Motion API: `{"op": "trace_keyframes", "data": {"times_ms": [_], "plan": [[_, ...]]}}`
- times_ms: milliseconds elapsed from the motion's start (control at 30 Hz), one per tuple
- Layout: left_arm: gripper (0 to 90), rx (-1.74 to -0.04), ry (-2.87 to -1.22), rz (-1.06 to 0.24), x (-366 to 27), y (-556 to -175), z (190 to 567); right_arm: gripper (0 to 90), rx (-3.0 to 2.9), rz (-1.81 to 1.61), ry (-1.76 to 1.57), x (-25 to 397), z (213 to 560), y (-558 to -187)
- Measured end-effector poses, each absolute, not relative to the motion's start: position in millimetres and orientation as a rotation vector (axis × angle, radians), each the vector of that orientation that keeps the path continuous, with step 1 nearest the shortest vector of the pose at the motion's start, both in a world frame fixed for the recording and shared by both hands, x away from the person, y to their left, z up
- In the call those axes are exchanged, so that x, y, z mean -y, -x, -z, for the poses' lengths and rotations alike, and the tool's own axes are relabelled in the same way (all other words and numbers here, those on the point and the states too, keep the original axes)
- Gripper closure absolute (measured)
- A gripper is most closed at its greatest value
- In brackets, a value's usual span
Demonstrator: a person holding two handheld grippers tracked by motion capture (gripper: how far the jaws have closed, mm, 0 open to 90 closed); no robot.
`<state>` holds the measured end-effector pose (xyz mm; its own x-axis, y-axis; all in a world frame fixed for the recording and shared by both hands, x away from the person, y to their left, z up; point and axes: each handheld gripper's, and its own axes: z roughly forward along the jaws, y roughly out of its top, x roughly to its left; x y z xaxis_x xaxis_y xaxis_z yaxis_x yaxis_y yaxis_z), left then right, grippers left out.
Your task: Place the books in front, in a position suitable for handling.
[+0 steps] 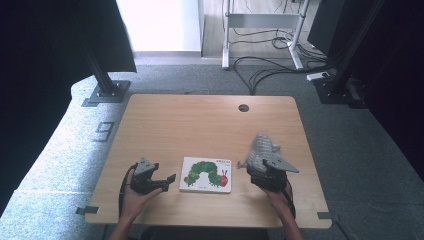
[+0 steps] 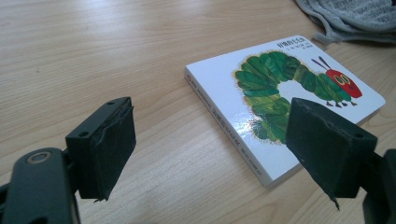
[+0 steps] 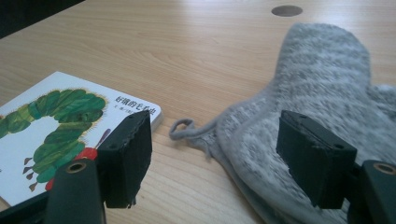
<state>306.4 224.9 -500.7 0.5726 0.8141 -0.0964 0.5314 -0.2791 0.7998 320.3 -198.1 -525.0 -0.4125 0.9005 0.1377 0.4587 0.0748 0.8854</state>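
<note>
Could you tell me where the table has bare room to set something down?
The far half of the table, up to the round hole, is bare. The near edge is crowded: left gripper, book, grey cloth, right gripper.

Even soft daylight, dark corners (high view), sharp focus, faint shadows

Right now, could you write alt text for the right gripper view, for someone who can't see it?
A grey knitted oven mitt lies on a wooden table, seen between the right gripper's two open black fingers. To its left lies a white picture book with a green caterpillar on its cover, apart from the mitt.
</note>
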Motion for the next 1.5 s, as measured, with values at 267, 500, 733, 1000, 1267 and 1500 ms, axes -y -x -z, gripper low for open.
{"op": "trace_keyframes", "data": {"times_ms": [267,500,733,1000,1267,1500], "plan": [[15.8,-1.084,-1.967,-0.416,-220.2,-300.2,501.3,27.2,-1.897,-1.318,-1.328,192.0,518.9,-317.1],[15.8,-1.082,-1.98,-0.404,-221.1,-304.3,503.2,28.0,-1.899,-1.3,-1.31,188.9,511.0,-323.4],[16.0,-1.07,-1.986,-0.386,-217.9,-308.4,503.6,28.3,-1.858,-1.296,-1.306,192.8,497.9,-326.2],[16.0,-1.066,-1.996,-0.369,-215.7,-311.3,505.0,28.2,-1.831,-1.282,-1.334,200.8,492.1,-340.4],[16.5,-1.084,-2.007,-0.359,-216.8,-316.6,509.4,28.1,-1.795,-1.285,-1.362,212.2,485.2,-359.0],[16.4,-1.088,-2.025,-0.354,-213.9,-317.4,513.9,28.0,-1.782,-1.266,-1.373,214.9,483.8,-379.9]]}}
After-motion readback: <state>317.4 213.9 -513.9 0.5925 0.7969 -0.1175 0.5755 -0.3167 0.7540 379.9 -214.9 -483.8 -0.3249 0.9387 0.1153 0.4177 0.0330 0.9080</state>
